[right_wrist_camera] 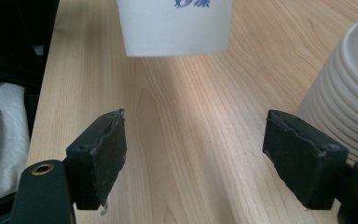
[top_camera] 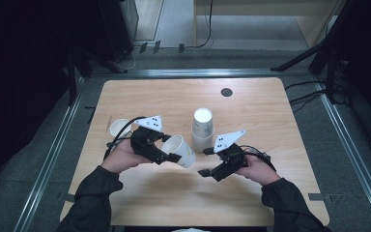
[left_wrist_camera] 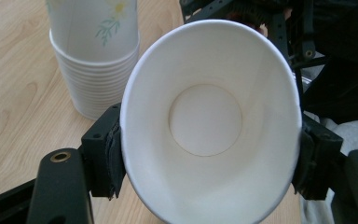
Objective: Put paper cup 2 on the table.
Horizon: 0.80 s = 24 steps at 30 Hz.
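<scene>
Squeezing the paper cup (left_wrist_camera: 209, 126) harder in your left gripper (top_camera: 166, 153) could crush its already ovalled rim, while your right gripper (top_camera: 206, 162) hangs open, empty, beside the cup stack (top_camera: 202, 129).

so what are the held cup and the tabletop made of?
Cup: looks like thin white paper, matt, with a rolled rim squeezed oval between the left gripper's pads. Tabletop: pale wood grain, smooth; could be laminate.
</scene>
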Each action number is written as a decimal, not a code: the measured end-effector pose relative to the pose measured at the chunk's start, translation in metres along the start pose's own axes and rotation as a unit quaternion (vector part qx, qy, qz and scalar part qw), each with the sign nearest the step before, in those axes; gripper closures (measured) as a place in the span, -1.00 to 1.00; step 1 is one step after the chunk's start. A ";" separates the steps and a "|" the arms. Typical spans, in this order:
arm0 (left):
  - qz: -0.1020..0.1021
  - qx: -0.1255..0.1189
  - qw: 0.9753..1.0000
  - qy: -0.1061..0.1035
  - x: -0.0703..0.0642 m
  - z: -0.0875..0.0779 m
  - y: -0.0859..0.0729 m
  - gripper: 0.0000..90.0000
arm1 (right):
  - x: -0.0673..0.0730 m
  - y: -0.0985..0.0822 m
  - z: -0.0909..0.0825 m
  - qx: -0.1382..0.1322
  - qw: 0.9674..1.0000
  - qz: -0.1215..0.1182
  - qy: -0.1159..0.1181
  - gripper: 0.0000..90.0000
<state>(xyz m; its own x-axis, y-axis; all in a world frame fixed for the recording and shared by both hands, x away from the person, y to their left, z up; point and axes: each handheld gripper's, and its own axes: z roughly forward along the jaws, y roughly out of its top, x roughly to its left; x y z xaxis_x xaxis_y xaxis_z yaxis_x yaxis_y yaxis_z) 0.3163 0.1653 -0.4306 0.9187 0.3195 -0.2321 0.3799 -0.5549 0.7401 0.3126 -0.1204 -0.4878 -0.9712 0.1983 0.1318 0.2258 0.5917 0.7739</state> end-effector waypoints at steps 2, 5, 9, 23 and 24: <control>0.001 0.010 1.000 0.008 0.001 -0.001 -0.001 -0.41 | -0.002 -0.001 -0.002 0.002 1.000 0.002 -0.004 -0.51; 0.001 0.017 1.000 0.013 0.002 -0.003 -0.004 -0.41 | -0.003 -0.003 -0.006 0.003 1.000 0.007 -0.008 -0.51; 0.002 0.032 0.999 0.020 0.002 -0.005 -0.008 -0.42 | -0.004 -0.004 -0.012 -0.003 1.000 0.005 -0.019 -0.51; 0.004 0.058 0.998 0.038 0.001 -0.018 -0.030 -0.43 | -0.004 -0.013 -0.043 -0.022 0.998 0.014 -0.055 -0.51; 0.004 0.060 0.997 0.043 0.001 -0.021 -0.032 -0.43 | -0.004 -0.014 -0.045 -0.024 0.998 0.014 -0.057 -0.51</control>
<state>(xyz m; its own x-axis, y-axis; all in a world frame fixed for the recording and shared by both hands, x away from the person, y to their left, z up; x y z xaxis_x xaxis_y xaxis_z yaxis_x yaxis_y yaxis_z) 0.3030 0.1994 -0.4409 0.9110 0.3768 -0.1675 0.3875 -0.6435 0.6601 0.3102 -0.1647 -0.4712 -0.9488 0.3044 0.0849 0.2470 0.5468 0.8000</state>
